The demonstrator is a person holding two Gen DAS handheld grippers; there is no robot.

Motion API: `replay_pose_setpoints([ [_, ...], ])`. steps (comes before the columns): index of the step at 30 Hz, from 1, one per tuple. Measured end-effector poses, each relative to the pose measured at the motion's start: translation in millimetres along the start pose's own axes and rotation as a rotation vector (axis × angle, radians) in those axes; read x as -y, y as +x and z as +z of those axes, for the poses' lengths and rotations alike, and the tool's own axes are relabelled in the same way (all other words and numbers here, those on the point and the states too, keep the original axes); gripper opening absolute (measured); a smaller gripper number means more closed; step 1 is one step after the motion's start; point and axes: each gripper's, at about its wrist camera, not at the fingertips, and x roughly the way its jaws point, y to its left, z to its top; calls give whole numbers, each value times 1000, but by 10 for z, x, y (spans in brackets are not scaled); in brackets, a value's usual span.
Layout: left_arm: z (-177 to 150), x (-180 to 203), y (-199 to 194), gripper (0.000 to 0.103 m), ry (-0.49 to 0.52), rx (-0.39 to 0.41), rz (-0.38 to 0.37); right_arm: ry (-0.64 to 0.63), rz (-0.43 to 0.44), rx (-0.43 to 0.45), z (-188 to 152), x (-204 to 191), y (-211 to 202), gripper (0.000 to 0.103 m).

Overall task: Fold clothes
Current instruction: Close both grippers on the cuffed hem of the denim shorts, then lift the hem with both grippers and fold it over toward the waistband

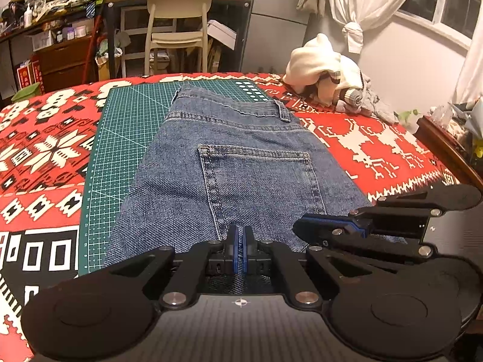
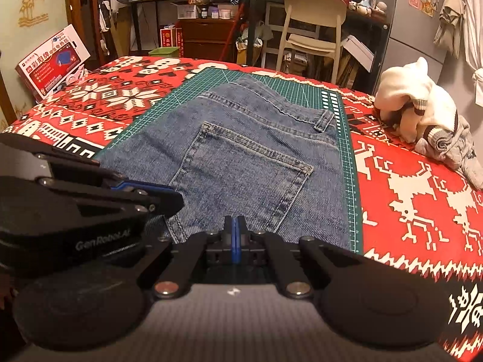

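Blue jeans (image 1: 241, 157) lie flat on a green cutting mat (image 1: 126, 138), back pocket up and waistband at the far end; the right wrist view shows the jeans (image 2: 241, 150) too. My left gripper (image 1: 240, 235) sits at the near edge of the jeans, its blue pads pressed together with a thin strip of denim between them. Its tip (image 2: 176, 202) rests on the denim in the right wrist view. My right gripper (image 2: 235, 226) is shut over the near edge, pads flush, no fabric seen between them. From the left wrist view its tip (image 1: 299, 229) lies on the jeans to the right.
A red, white and black patterned blanket (image 1: 45, 150) covers the bed. A pile of white and grey clothes (image 1: 329, 75) sits at the far right. A cream chair (image 1: 178, 24) and cluttered desk stand behind the bed. A printed box (image 2: 51, 63) leans at the left.
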Motion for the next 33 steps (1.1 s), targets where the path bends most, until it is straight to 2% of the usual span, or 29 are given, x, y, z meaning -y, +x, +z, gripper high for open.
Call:
replay_pose_setpoints([
  [7,108,-72,-111,3,2,41,52,48,-30,11,78,136,-93,1],
  [12,116,-296,-26,3,-39,9,103,110,-68,-21,35,366,-40,1],
  [19,64,-427,-57,3,-79,-7,78,128,-74,-18,-105,537,-120,0],
  [23,69,-464,-136,3,-100,-14,90,108,-126,-25,-177,578,-212,0],
  [27,84,-519,-163,2,-125,-6,109,160,-136,-45,-211,692,-216,0],
  [33,120,-475,-92,3,-101,-15,108,160,-125,-26,-150,702,-273,2],
])
